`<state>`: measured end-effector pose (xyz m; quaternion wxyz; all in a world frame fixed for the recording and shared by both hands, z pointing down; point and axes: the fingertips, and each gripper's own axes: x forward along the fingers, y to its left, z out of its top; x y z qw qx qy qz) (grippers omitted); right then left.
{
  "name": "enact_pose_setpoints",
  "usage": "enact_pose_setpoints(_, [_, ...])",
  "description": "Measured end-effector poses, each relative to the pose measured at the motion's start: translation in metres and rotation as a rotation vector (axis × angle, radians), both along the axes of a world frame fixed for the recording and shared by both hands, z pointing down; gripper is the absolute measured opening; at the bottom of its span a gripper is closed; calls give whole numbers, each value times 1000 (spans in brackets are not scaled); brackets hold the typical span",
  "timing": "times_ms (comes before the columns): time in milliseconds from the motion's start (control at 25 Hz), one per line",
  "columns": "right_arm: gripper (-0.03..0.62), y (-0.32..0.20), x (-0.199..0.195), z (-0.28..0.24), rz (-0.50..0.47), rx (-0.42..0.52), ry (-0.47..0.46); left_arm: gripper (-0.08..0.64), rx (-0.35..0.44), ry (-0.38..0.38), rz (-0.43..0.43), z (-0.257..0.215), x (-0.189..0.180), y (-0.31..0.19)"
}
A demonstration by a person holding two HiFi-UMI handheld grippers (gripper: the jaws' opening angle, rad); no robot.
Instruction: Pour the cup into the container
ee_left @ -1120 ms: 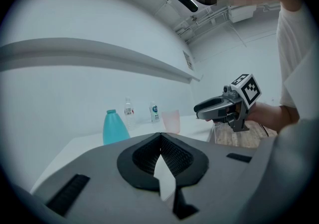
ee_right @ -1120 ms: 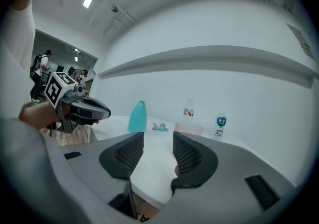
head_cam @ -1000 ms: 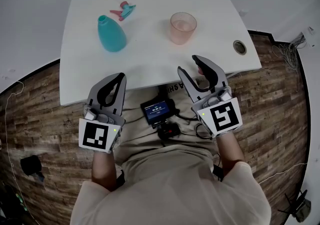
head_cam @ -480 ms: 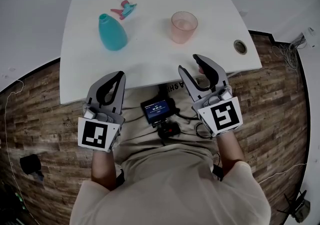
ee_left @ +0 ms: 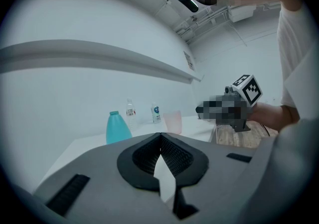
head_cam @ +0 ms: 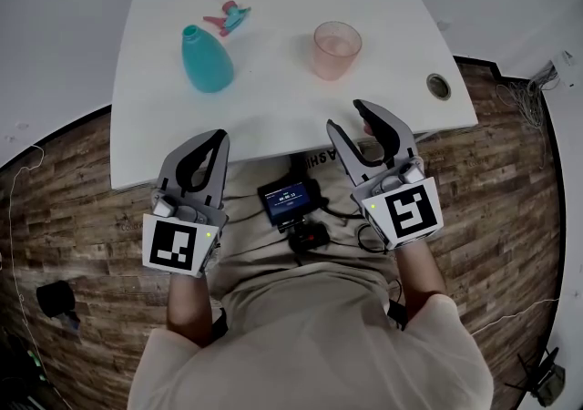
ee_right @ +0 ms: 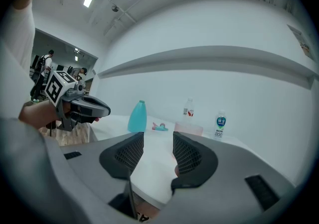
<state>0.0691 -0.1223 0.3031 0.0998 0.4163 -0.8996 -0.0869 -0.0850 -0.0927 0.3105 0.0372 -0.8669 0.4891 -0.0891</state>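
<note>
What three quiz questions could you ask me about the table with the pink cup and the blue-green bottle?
1. Pick one: what colour is the cup? A pink, B green, C black.
2. True or false: the right gripper is holding the cup.
3. Fill in: in the head view, the teal bottle stands to the cup's ____.

Key: 1 A. 2 false, its jaws are apart and nothing is between them. 3 left.
</note>
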Motion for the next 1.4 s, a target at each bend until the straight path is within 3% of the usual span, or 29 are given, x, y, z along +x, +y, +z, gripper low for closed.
enact_pose_setpoints(1400, [186, -3, 1, 4, 8, -14, -9, 12, 16, 4, 5, 0, -1, -1])
